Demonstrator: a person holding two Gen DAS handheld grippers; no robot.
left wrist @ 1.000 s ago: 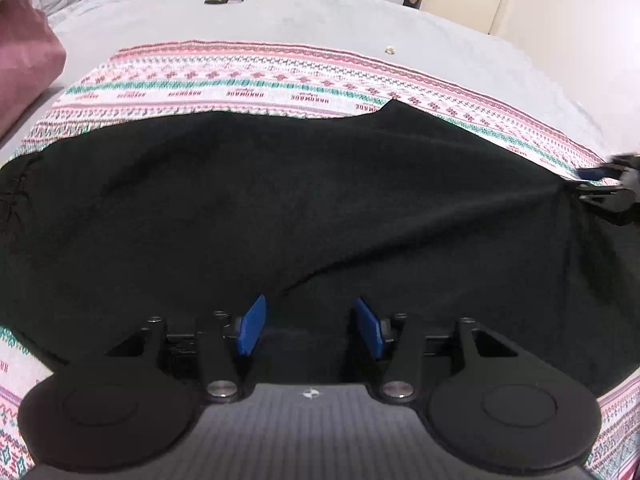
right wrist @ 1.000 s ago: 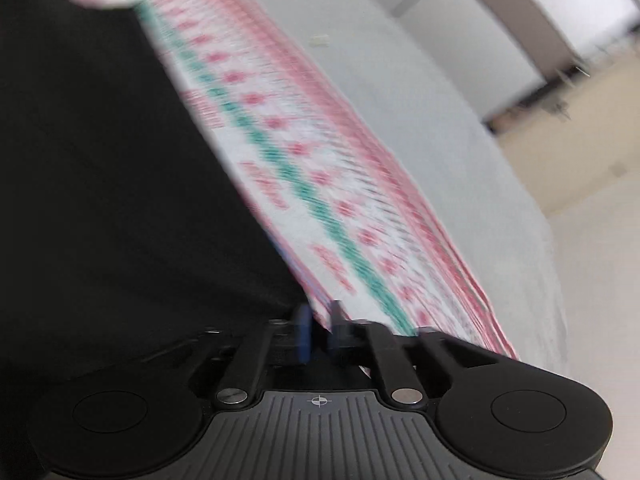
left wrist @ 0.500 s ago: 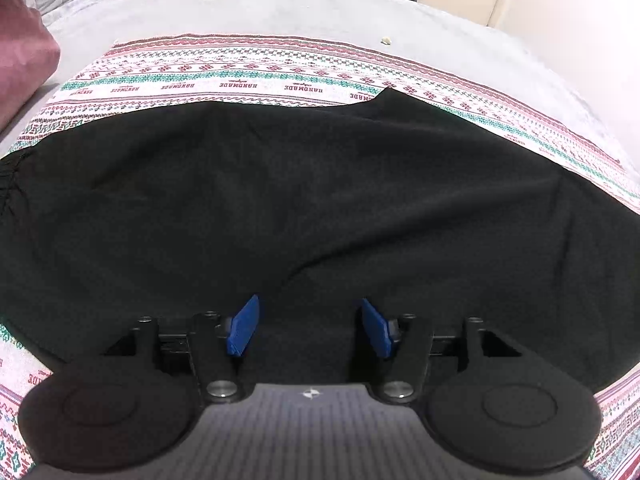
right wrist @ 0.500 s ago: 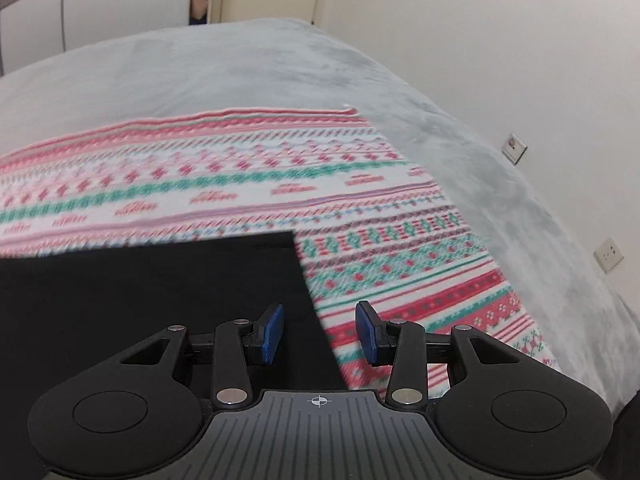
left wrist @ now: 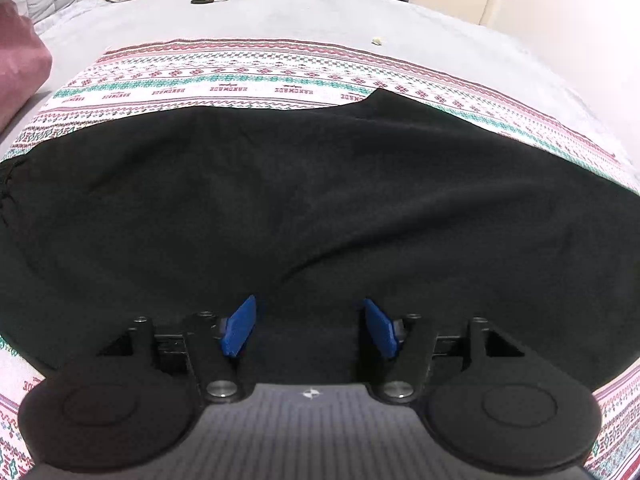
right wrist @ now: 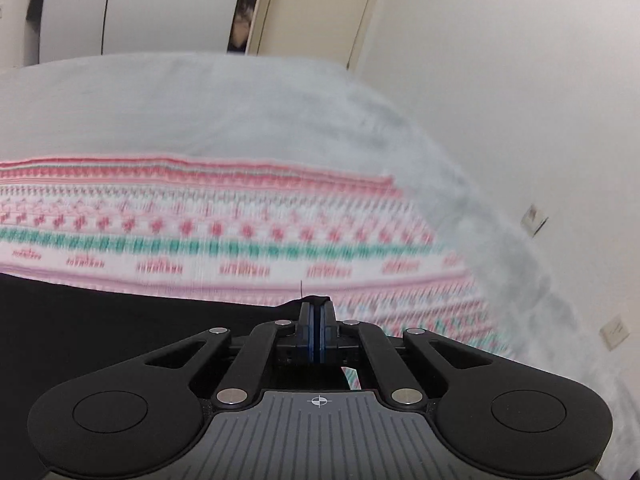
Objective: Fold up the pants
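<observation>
Patterned blanket [left wrist: 248, 76] on bed — left gripper [left wrist: 308, 326] jaws wide over black pants [left wrist: 320, 200], right gripper [right wrist: 319, 320] jaws clamped on pants' corner.

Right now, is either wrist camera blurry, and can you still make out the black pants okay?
Left wrist view: sharp, with fisheye bending; the black pants read as a dark mass with faint creases on the patterned cloth. Right wrist view: motion blur smears the cloth's stripes, while the right gripper stays crisp, shut on the pants' edge.

We are in a home bedroom: a grey bed [left wrist: 280, 16] fills the frame, pink pillow [left wrist: 20, 68] upper left, wardrobe doors [right wrist: 132, 8] behind.
</observation>
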